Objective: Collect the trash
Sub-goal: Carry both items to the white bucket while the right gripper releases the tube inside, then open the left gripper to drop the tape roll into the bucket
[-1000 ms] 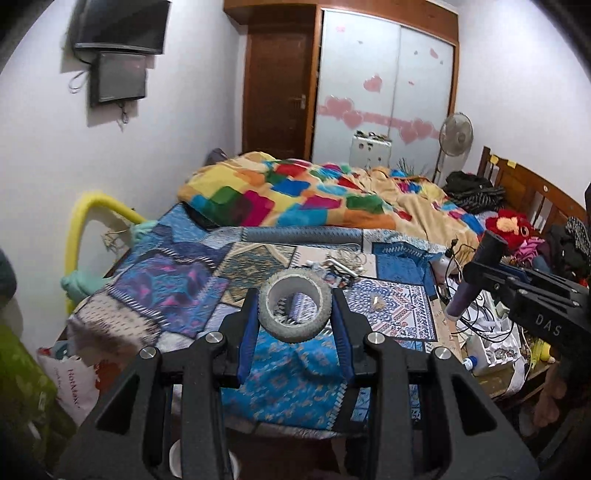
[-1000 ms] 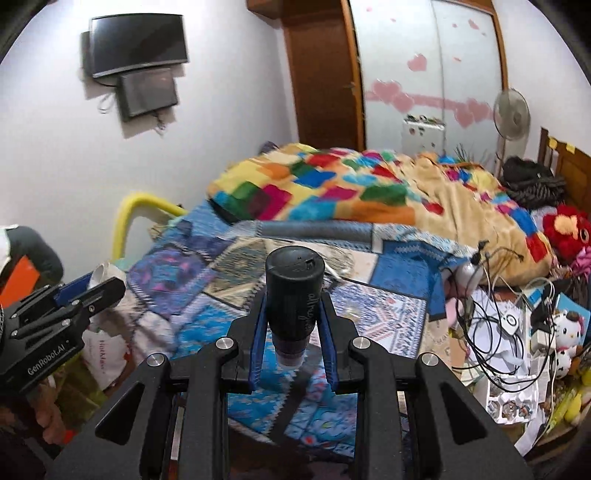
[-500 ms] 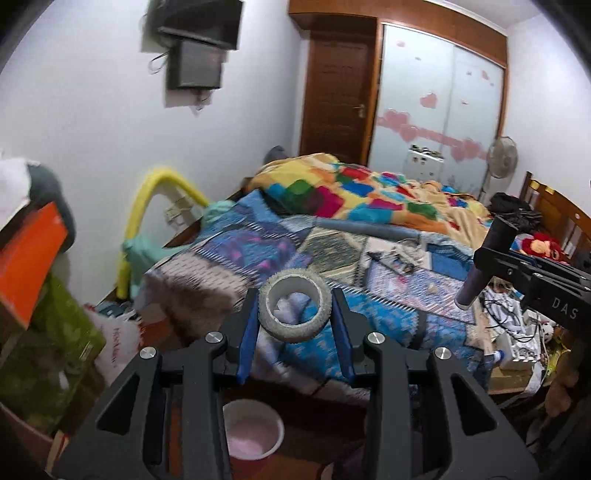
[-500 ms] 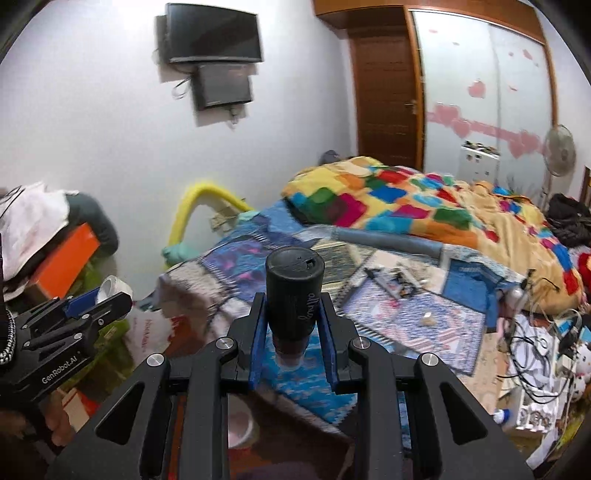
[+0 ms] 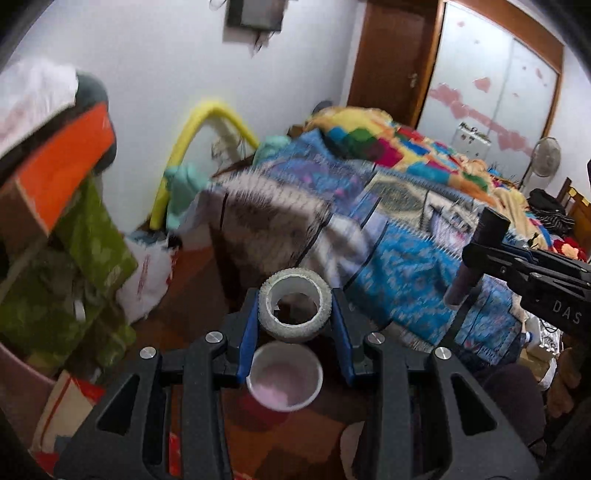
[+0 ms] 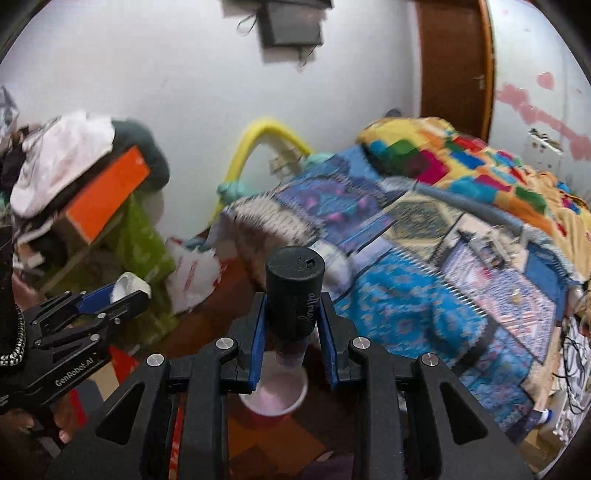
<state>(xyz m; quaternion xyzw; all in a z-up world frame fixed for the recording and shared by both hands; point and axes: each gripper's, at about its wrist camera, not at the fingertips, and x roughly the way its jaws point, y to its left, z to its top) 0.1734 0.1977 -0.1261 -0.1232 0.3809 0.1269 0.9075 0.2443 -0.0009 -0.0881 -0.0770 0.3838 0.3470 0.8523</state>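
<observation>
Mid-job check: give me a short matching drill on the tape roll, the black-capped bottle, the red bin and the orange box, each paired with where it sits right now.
Things:
1. tape roll
2. black-capped bottle
3. red bin
4. orange box

Places:
A. on the floor below both grippers
B. in the right gripper
C. on the cluttered pile by the wall
D. in the left gripper

Pairs: 1-D, 2-B, 3-A, 4-C

blurred: bedspread beyond both grippers | hidden: cup rim behind bottle | cut off: wall screen at top edge
</observation>
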